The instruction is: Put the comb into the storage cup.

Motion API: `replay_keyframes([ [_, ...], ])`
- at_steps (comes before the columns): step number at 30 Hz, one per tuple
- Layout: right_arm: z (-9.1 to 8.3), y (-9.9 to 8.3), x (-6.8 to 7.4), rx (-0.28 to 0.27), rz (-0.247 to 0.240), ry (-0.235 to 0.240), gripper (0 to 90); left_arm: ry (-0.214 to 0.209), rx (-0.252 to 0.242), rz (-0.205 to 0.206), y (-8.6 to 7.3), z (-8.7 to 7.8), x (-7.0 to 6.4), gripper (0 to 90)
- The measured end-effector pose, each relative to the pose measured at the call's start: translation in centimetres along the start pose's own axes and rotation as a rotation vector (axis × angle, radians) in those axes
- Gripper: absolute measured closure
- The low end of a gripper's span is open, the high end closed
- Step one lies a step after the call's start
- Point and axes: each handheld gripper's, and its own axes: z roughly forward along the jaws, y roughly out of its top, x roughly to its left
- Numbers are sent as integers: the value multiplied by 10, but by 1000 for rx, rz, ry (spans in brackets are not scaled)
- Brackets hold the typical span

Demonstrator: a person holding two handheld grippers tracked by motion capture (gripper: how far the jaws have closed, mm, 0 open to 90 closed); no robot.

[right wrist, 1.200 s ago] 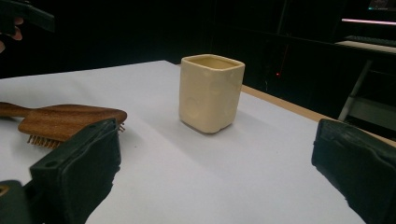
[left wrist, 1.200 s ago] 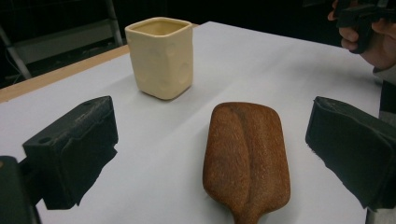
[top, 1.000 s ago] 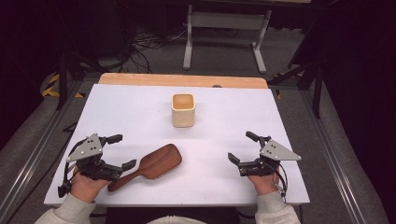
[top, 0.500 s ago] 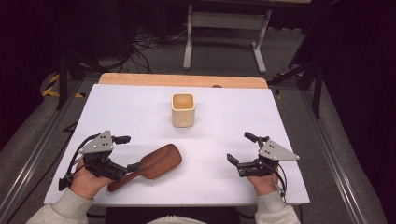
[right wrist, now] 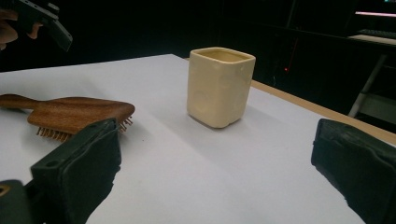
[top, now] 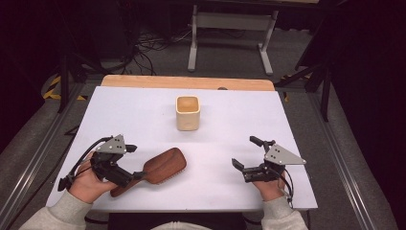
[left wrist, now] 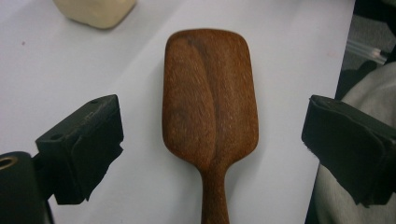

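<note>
A brown wooden hairbrush [top: 163, 166] lies bristles down on the white table [top: 143, 115], its handle pointing to the near left. My left gripper [top: 135, 162] hovers open over the handle end. In the left gripper view the hairbrush [left wrist: 210, 107] runs up the middle, with the jaws of my left gripper [left wrist: 215, 140] wide apart on either side and not touching it. A cream square cup [top: 187, 112] stands upright at the table's centre back. My right gripper [top: 244, 152] is open at the near right, holding nothing. The right gripper view faces the cup [right wrist: 219, 86] and the hairbrush [right wrist: 79, 114].
A wooden strip [top: 186, 82] borders the table's far edge. Beyond it are a metal stand [top: 230, 28] and cables on the floor. Metal rails run along both table sides. The left gripper's cable [top: 79, 165] trails toward the near left edge.
My left gripper has moved right and turned toward the hairbrush, so its jaws now straddle the handle. The right gripper has barely shifted. Hairbrush and cup have stayed put.
</note>
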Motion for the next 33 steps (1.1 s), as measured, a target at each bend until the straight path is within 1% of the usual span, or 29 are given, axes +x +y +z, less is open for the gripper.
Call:
replay_keyframes([
  [6,0,0,0,2,-2,2,22,16,84,17,2,6,-3,74],
  [7,0,0,0,2,-2,2,22,16,84,17,2,6,-3,75],
  [8,0,0,0,3,-1,4,22,20,110,23,3,8,-3,75],
  [9,0,0,0,3,-1,4,22,20,110,23,3,8,-3,75],
  [10,0,0,0,3,-1,4,22,0,136,18,3,11,-2,75],
  [11,0,0,0,3,-1,5,22,0,136,18,3,11,-2,75],
  [12,1,0,0,3,0,5,22,2,163,11,2,13,0,75],
  [15,1,0,0,2,-2,6,22,-8,194,4,2,17,1,75],
  [16,0,0,0,3,-1,6,22,-8,194,4,2,17,1,76],
  [18,1,-1,0,3,2,6,22,-19,228,7,2,20,1,82],
  [19,1,-1,0,4,1,7,22,-20,239,0,2,21,1,84],
  [20,1,-1,0,3,0,6,22,-20,239,0,2,21,1,86],
  [24,1,-1,0,4,2,8,22,-25,304,1,2,26,0,94],
  [26,1,-1,0,5,2,9,22,-24,308,-3,2,27,0,95],
  [27,1,-1,0,4,0,9,22,-25,319,-12,2,28,0,95],
  [28,1,-1,0,4,0,9,22,-26,325,-12,2,29,0,95],
  [29,1,-1,0,5,-1,10,22,-24,341,-9,2,30,1,99],
  [30,1,-1,0,5,-2,11,22,-24,341,-9,2,30,1,101],
  [31,1,-1,0,5,-7,11,22,-20,363,-9,2,32,1,104],
  [33,1,-1,0,6,-7,11,22,-22,369,-8,1,33,0,111],
])
